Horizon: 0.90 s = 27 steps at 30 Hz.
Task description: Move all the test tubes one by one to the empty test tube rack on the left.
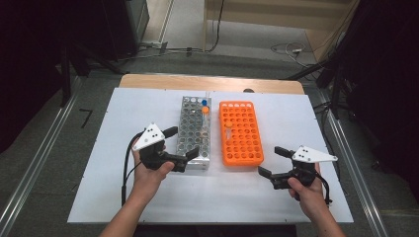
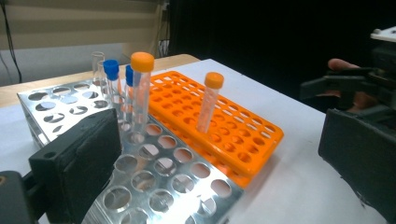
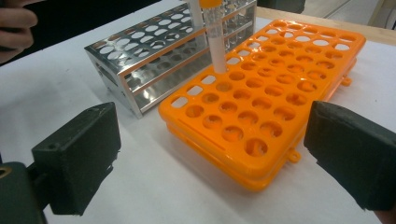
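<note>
A silver metal tube rack (image 1: 194, 131) and an orange plastic rack (image 1: 240, 133) stand side by side mid-table. The metal rack holds an orange-capped tube (image 2: 140, 93), two blue-capped tubes (image 2: 112, 79) and a clear uncapped one at its far end. One orange-capped tube (image 2: 208, 102) stands in the orange rack. My left gripper (image 1: 184, 141) is open at the metal rack's near left corner, holding nothing. My right gripper (image 1: 270, 160) is open just right of the orange rack's near end, also with nothing in it.
The racks sit on a white sheet (image 1: 148, 197) over a wooden table. Bare sheet stretches along the near side and to both sides of the racks. Floor rails and cables lie beyond the table's edges.
</note>
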Each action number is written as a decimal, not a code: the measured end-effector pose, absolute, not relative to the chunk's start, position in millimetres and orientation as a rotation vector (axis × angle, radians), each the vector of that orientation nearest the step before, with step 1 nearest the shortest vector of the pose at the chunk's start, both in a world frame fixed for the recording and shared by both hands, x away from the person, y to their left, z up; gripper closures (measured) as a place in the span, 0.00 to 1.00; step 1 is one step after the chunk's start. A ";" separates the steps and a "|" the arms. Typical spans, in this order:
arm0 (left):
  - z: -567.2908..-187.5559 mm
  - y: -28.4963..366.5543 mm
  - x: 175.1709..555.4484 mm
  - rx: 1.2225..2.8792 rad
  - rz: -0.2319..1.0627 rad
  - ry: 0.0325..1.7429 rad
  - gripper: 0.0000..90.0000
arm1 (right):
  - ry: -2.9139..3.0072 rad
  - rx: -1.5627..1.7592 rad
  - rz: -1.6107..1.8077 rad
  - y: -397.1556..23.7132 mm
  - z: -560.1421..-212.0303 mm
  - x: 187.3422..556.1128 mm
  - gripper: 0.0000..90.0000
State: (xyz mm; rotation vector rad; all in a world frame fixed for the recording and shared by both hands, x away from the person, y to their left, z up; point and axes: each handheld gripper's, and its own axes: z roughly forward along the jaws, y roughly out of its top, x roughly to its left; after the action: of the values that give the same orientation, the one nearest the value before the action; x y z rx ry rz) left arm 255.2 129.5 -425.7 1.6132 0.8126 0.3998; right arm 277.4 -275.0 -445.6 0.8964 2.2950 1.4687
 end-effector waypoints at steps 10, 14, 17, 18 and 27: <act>-438.6 136.4 238.2 1.617 0.380 0.820 0.00 | 2.311 0.893 1.497 -253.6 -445.6 294.3 0.03; -442.3 137.7 236.5 1.615 0.371 0.830 0.00 | 2.314 0.904 1.518 -244.6 -446.8 302.3 0.04; -444.7 138.4 237.0 1.615 0.364 0.835 0.00 | 2.318 0.910 1.526 -237.3 -448.0 308.4 0.04; -445.5 138.6 237.2 1.619 0.362 0.837 0.00 | 2.319 0.914 1.526 -235.1 -448.4 310.6 0.04; -447.4 139.3 237.6 1.616 0.356 0.846 0.00 | 2.318 0.968 1.465 -212.7 -456.2 331.1 0.17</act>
State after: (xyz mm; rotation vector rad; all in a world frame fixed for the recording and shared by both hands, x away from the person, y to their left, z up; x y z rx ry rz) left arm 237.6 139.3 -447.4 1.6163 0.8457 0.3559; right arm 331.1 -212.7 -456.2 0.9675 2.3177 1.4647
